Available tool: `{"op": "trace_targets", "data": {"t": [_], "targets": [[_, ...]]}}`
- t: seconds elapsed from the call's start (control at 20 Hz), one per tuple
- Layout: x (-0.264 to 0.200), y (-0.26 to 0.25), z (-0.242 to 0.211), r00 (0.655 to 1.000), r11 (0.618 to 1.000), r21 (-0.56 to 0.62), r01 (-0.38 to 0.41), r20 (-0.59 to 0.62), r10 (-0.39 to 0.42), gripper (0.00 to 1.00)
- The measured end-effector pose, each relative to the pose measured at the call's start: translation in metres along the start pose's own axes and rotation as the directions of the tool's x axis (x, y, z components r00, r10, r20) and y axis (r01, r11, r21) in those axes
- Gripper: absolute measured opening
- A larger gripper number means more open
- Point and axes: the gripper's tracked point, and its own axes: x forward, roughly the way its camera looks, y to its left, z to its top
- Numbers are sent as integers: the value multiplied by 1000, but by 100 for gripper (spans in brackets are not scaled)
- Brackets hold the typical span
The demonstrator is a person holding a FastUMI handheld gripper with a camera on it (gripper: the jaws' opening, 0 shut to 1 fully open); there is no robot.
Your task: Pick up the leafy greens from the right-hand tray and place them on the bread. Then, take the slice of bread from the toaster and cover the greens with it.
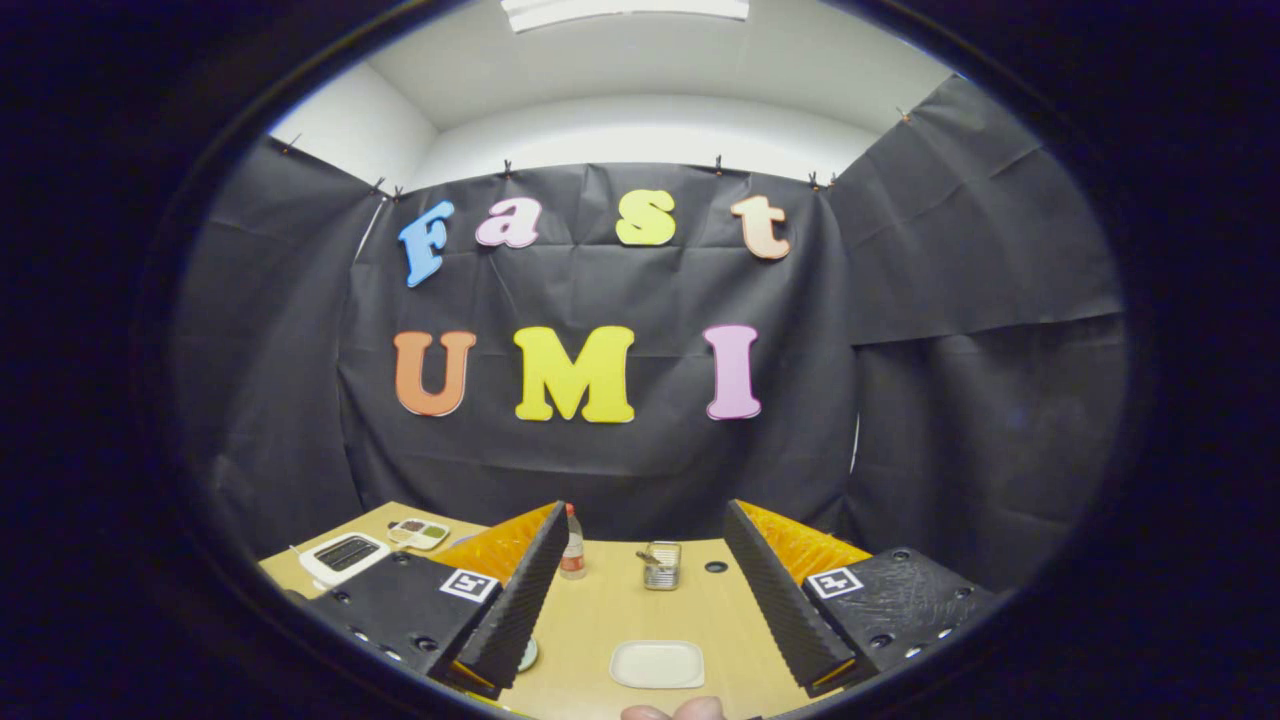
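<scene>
We see a wooden table [640, 610] low in the frame, w/ the booth's black cloth wall filling the middle and a white ceiling w/ a light strip at top.

The gripper [648, 585] sits bottom centre, its two fingers spread wide apart, holding nothing; bare tabletop lies between them. Each finger base carries a small square marker.

Between the fingers, near the bottom, lies a pale square plate [657, 664]; we can't tell if bread is on it. Below it, at the very bottom edge, a fingertip or two of a hand [673, 710] pokes in.

Further back, btwn the fingers: a small bottle [572, 545] w/ a red cap beside the left finger, and a small metal holder [661, 565] centre.

Lower left, beyond the left finger: a white toaster [345, 556] w/ a dark slot on top, and just behind it a small divided tray [420, 532] w/ something greenish in it, too small to make out.
</scene>
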Motion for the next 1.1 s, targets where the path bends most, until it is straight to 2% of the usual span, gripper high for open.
{"op": "trace_targets", "data": {"t": [0.6,1.1], "targets": [[3,33,-9,1000,1000,10,0,-24,0,96],[-6,42,0,1000,1000,10,15,5,-15,96]]}}
